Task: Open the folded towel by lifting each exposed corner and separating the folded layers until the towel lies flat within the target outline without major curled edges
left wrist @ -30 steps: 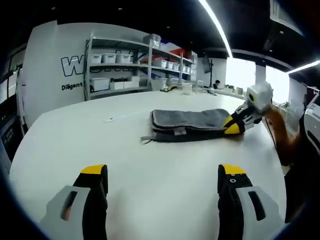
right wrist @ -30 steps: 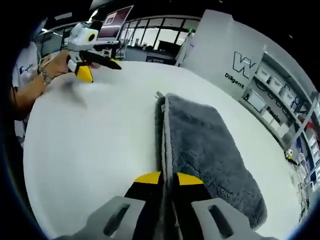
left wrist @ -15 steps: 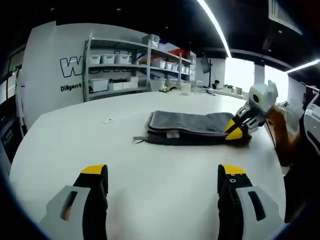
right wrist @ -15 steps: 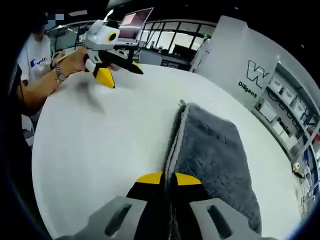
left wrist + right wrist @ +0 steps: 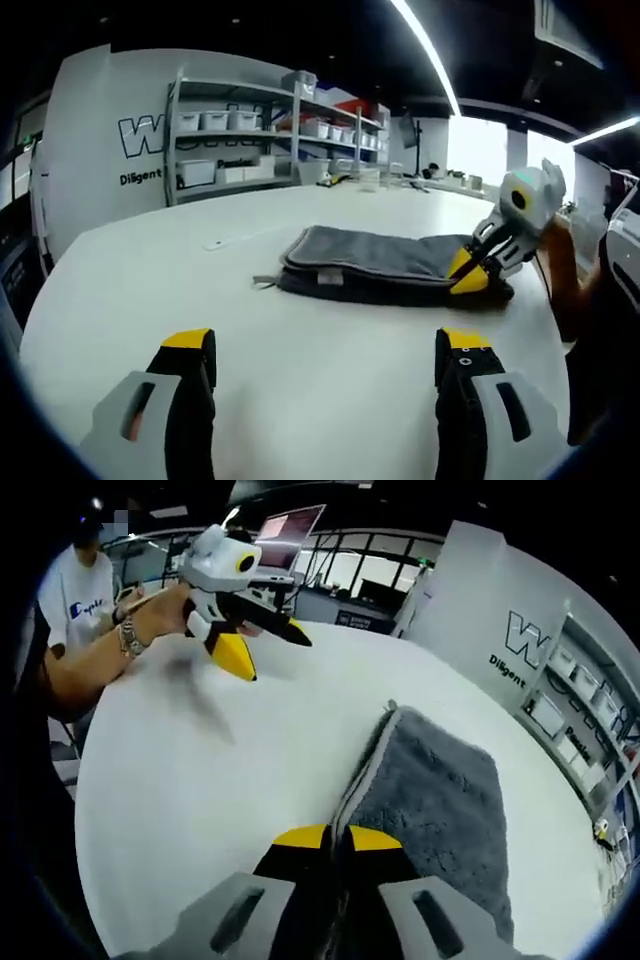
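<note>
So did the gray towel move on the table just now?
Yes. In the left gripper view, the towel, pinched by the right hand-held gripper, has slid nearer the camera, away from the shelves.

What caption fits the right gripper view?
Right gripper fingers pinch the folded grey towel's edge on the white table.
</note>
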Tool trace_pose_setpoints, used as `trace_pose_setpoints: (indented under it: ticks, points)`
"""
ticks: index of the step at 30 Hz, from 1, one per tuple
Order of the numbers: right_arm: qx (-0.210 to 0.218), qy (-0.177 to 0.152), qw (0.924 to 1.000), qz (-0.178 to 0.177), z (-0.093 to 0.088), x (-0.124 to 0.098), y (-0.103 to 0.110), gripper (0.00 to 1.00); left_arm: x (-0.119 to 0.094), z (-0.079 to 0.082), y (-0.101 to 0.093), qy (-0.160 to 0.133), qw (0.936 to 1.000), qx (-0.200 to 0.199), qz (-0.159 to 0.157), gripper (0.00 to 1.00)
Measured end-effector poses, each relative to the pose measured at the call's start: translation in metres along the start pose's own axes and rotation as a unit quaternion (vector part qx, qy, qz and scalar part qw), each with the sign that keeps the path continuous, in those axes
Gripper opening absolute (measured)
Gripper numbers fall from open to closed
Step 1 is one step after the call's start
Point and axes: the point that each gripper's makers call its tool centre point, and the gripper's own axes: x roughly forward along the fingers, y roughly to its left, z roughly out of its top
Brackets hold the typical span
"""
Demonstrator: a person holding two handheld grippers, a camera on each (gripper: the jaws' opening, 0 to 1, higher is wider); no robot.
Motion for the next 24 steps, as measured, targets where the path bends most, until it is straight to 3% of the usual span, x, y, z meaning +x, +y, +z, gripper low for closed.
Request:
trace_pose_setpoints:
  ticks: [16,19,22,24]
  points:
    - [0.000,-0.014,0.9999,0.006,0.019,0.020,0.015,0.03,-0.001,0.003,0.000,-0.001,1.0000,0.004,0.002,0.89]
    - [-0.018,-0.013,0.9997,0.006,0.018,0.020,0.016,0.03,-0.001,0.002,0.001,0.000,1.0000,0.004,0.003,0.89]
    - [-0.042,-0.025,0.9988,0.006,0.020,0.016,0.015,0.07,0.000,0.002,0.001,0.001,1.0000,0.004,0.002,0.89]
    - [-0.044,-0.032,0.9985,0.010,0.020,0.015,0.017,0.18,0.001,0.002,0.000,0.001,1.0000,0.003,0.001,0.89]
